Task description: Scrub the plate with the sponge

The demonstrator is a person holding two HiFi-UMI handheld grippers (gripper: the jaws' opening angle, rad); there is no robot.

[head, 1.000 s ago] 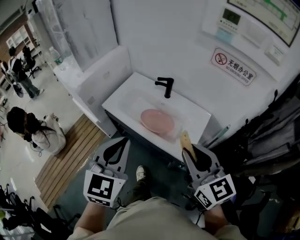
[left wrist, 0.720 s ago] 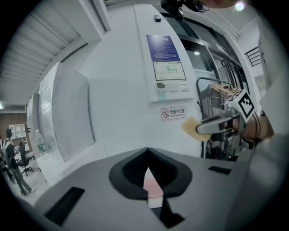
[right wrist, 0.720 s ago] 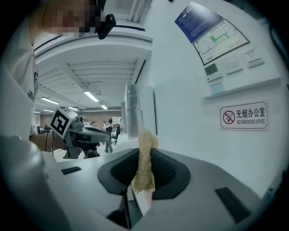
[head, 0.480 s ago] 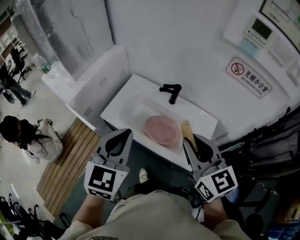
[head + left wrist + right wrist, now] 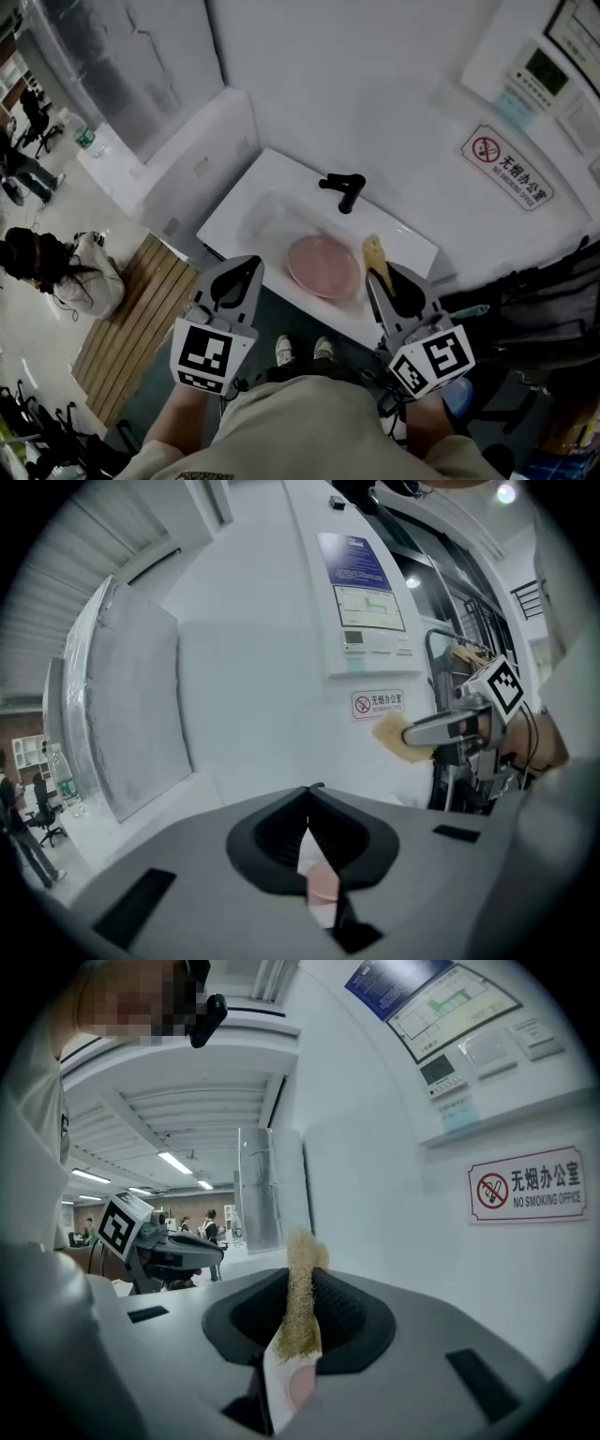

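Note:
A pink plate (image 5: 323, 265) lies in the white sink (image 5: 258, 211), below the black tap (image 5: 342, 190). My right gripper (image 5: 380, 275) is shut on a flat yellow sponge (image 5: 374, 254) that sticks up from its jaws (image 5: 299, 1299), at the sink's near right edge beside the plate. My left gripper (image 5: 251, 263) is shut with nothing in it, just short of the sink's front edge, left of the plate. In the left gripper view the jaws meet at the tip (image 5: 311, 789), and the plate (image 5: 324, 883) shows pink beneath them. The right gripper (image 5: 448, 728) and its sponge (image 5: 394, 735) show off to the right.
A white wall with a no-smoking sign (image 5: 507, 169) and a control panel (image 5: 544, 67) rises behind the sink. A white partition (image 5: 192, 159) stands to its left. Wooden floor slats (image 5: 127, 319) and seated people (image 5: 52, 267) are at left, dark bags (image 5: 534, 309) at right.
Both grippers have come forward together towards the sink, which now lies closer under their tips. The right one still grips the sponge and the left stays shut.

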